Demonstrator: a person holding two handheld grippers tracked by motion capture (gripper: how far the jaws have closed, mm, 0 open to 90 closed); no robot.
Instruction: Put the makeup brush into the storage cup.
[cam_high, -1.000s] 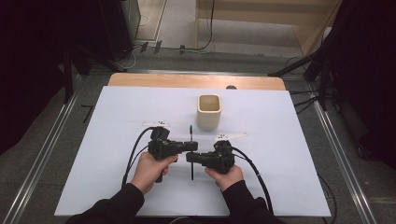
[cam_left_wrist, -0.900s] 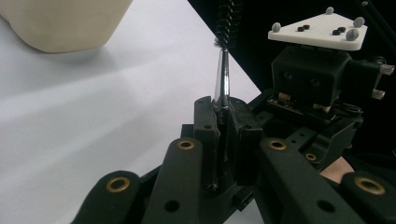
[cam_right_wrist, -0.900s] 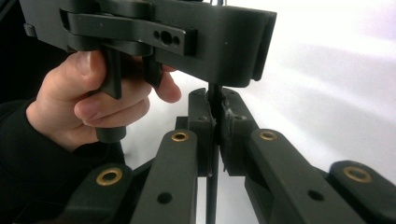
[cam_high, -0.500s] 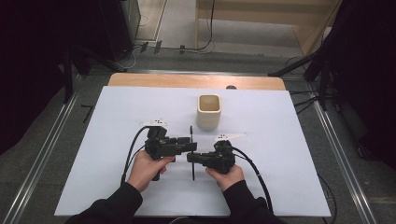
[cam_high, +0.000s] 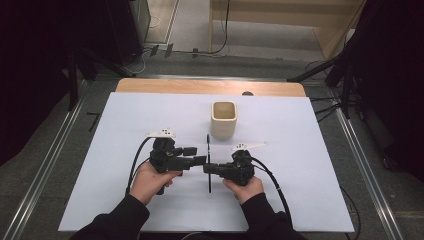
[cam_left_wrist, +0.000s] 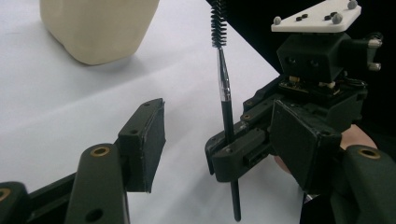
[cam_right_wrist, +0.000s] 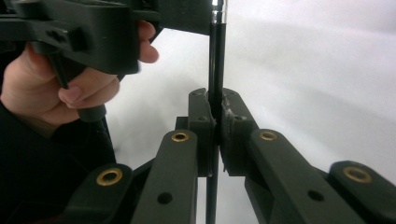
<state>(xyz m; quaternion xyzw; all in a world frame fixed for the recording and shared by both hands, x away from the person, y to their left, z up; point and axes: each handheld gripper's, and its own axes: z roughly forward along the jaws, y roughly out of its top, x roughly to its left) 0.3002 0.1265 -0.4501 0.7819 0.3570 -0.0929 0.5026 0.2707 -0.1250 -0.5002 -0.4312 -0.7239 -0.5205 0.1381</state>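
Note:
A thin black brush (cam_high: 208, 172), with a bristle tip (cam_left_wrist: 218, 23) and a metal ferrule, is held upright off the white table. My right gripper (cam_high: 206, 169) is shut on the brush handle (cam_right_wrist: 216, 60), its pads (cam_right_wrist: 201, 126) pinching it from both sides. My left gripper (cam_high: 199, 155) faces it from the left with its jaws apart. They have just been opening and touch nothing. In the left gripper view the brush (cam_left_wrist: 225, 93) and the right gripper (cam_left_wrist: 243, 149) stand beyond my open left fingers (cam_left_wrist: 147, 135). A cream square cup (cam_high: 223, 119) stands behind.
The white sheet (cam_high: 310, 165) covers the table, with a wooden edge (cam_high: 165, 86) at the back. Metal rails run along both sides. Cables trail from both grippers toward the person's sleeves. A hand on the left gripper (cam_right_wrist: 60, 88) shows close by in the right gripper view.
The left gripper's jaws, closed at the brush a second ago, have opened and let it go, and the gripper has eased slightly left. The right gripper has kept still with the brush.

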